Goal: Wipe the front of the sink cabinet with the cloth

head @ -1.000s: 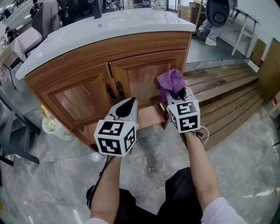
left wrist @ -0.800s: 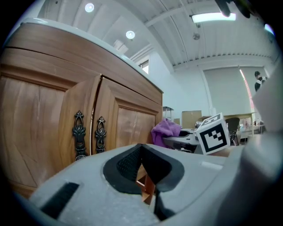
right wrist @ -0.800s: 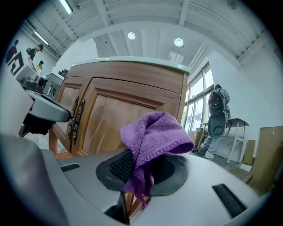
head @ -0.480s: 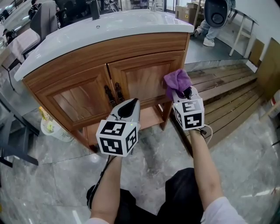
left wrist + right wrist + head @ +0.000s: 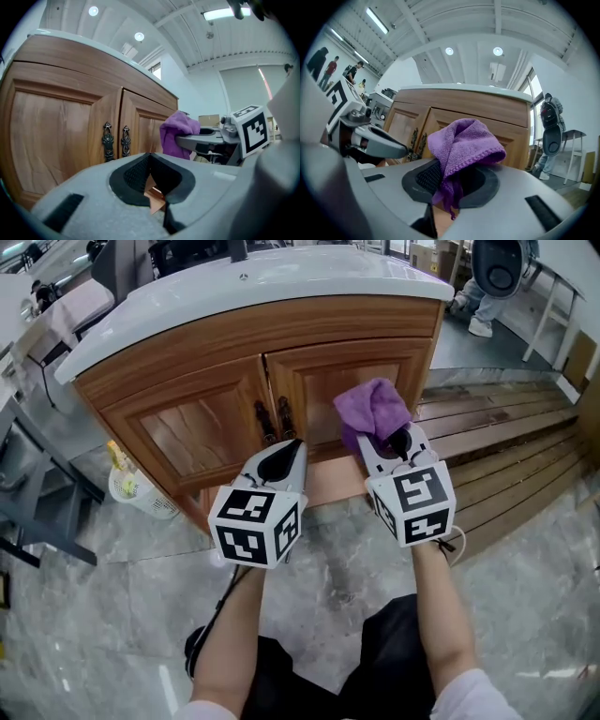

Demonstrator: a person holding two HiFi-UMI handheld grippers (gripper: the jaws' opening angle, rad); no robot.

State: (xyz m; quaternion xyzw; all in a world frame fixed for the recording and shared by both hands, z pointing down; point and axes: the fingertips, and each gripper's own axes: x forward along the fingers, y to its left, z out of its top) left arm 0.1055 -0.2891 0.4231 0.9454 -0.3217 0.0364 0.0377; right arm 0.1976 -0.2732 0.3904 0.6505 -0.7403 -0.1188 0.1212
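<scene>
The wooden sink cabinet (image 5: 192,432) has two doors with dark metal handles (image 5: 267,423) under a white countertop (image 5: 234,296). My right gripper (image 5: 389,442) is shut on a purple cloth (image 5: 373,409), which bunches over the fingertips in front of the right door (image 5: 323,381); whether it touches the wood I cannot tell. In the right gripper view the cloth (image 5: 461,143) drapes over the right gripper (image 5: 450,173). My left gripper (image 5: 281,457) is shut and holds nothing, just below the handles. The left gripper view shows the left gripper (image 5: 150,157), the handles (image 5: 108,140) and the cloth (image 5: 176,133).
A white basket with bottles (image 5: 131,486) stands on the floor left of the cabinet. Wooden slats (image 5: 506,446) lie to the right. A grey frame (image 5: 37,493) is at the far left. A person's legs (image 5: 483,306) show at the back right.
The right gripper carried the cloth right to the right door's outer edge, then back left to the door's middle. The left gripper stayed below the handles.
</scene>
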